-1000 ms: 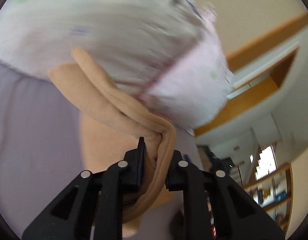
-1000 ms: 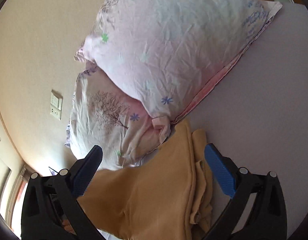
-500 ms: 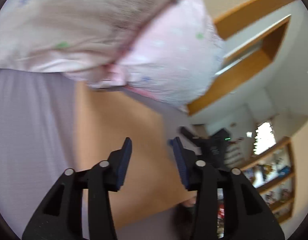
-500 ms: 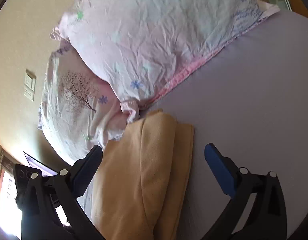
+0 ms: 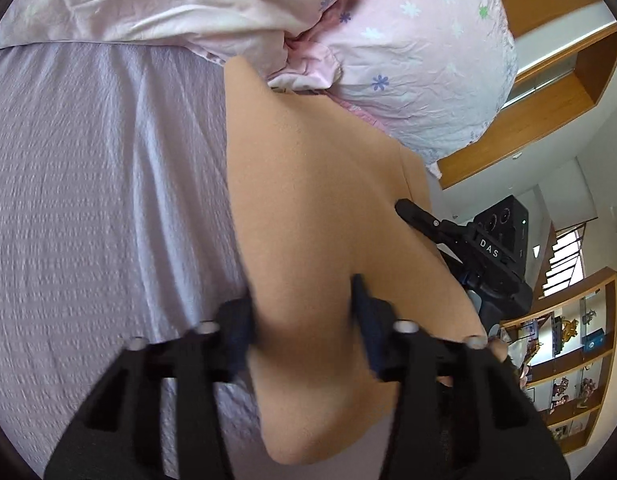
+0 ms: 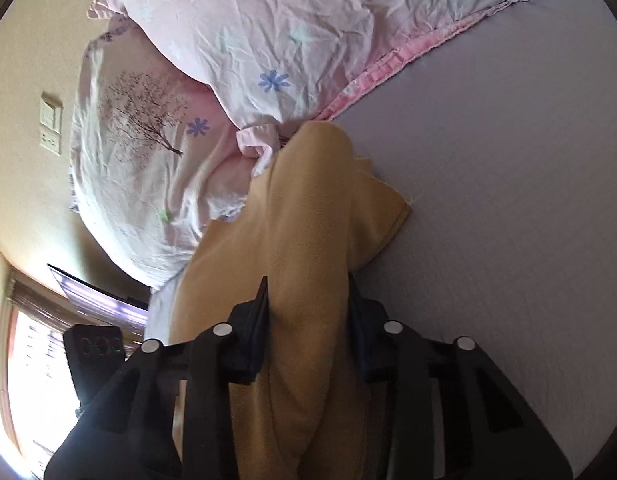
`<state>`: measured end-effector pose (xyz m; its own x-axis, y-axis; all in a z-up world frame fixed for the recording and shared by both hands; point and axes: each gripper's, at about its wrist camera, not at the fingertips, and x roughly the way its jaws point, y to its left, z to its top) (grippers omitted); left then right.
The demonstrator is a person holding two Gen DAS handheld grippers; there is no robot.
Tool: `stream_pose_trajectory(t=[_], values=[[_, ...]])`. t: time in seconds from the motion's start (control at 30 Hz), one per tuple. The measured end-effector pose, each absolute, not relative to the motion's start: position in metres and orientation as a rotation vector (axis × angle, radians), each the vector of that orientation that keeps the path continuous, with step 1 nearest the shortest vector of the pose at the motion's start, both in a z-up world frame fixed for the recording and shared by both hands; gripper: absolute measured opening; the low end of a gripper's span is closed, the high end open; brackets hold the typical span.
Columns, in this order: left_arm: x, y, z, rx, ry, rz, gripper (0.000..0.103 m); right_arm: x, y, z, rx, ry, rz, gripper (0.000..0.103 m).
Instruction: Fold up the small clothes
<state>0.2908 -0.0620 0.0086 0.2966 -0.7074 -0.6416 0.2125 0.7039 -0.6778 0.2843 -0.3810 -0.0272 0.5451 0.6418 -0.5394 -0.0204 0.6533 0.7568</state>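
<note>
Tan garment point(image 5: 320, 200) stretched lengthwise away toward the pillows point(image 5: 408, 60) on the bed point(image 5: 100, 184), straddled by both part-open tongs, left point(image 5: 304, 312) and right point(image 6: 308, 312), neither visibly clamped, right over the bunched fold.

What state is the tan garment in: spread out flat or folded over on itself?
Folded. In the right wrist view the tan garment shows a rounded upper layer lying over a lower layer, whose corner sticks out on the bedsheet.

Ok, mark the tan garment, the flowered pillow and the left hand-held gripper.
tan garment point(image 5: 316, 200), left wrist view, flat middle.
flowered pillow point(image 6: 308, 32), right wrist view, creased face.
left hand-held gripper point(image 5: 302, 308), left wrist view, between fingertips.
</note>
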Motion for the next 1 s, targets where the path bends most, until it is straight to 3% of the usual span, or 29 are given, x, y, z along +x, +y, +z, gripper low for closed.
stream_pose_trajectory(t=[0.13, 0.27, 0.37, 0.43, 0.5, 0.53, 0.57, 0.6, 0.77, 0.8, 0.87, 0.9, 0.93, 1.0], values=[[0.264, -0.024, 0.032, -0.521, 1.015, -0.682, 0.031, 0.279, -0.347, -0.014, 0.740, 0.883, 0.599, 0.033], [0.220, 0.031, 0.057, -0.428, 0.913, -0.606, 0.034, 0.283, -0.277, -0.015, 0.553, 1.000, 0.670, 0.037], [0.198, 0.060, 0.051, -0.340, 0.906, -0.451, 0.039, 0.284, -0.282, -0.008, 0.559, 0.961, 0.567, 0.055], [0.183, 0.071, 0.053, -0.329, 0.878, -0.425, 0.043, 0.283, -0.295, -0.001, 0.615, 0.905, 0.528, 0.073], [0.172, 0.074, 0.055, -0.338, 0.850, -0.452, 0.048, 0.289, -0.292, 0.001, 0.630, 0.924, 0.536, 0.073], [0.167, 0.071, 0.057, -0.332, 0.835, -0.475, 0.051, 0.292, -0.286, 0.000, 0.615, 0.934, 0.533, 0.067], [0.164, 0.064, 0.060, -0.318, 0.825, -0.496, 0.052, 0.293, -0.280, 0.000, 0.588, 0.938, 0.521, 0.052], [0.164, 0.059, 0.059, -0.306, 0.820, -0.515, 0.054, 0.299, -0.272, -0.002, 0.539, 0.951, 0.474, 0.007], [0.160, 0.030, 0.062, -0.263, 0.831, -0.551, 0.056, 0.314, -0.267, 0.001, 0.521, 0.968, 0.370, 0.007], [0.155, 0.033, 0.064, -0.266, 0.826, -0.552, 0.061, 0.304, -0.269, 0.012, 0.522, 0.932, 0.393, 0.010], [0.147, 0.039, 0.066, -0.268, 0.812, -0.544, 0.068, 0.277, -0.272, 0.036, 0.552, 0.861, 0.490, 0.033], [0.141, 0.044, 0.067, -0.267, 0.810, -0.531, 0.070, 0.260, -0.271, 0.047, 0.576, 0.839, 0.577, 0.064], [0.140, 0.045, 0.067, -0.269, 0.809, -0.529, 0.071, 0.241, -0.269, 0.056, 0.588, 0.822, 0.650, 0.078], [0.134, 0.046, 0.067, -0.270, 0.810, -0.529, 0.075, 0.217, -0.259, 0.062, 0.587, 0.845, 0.767, 0.078]])
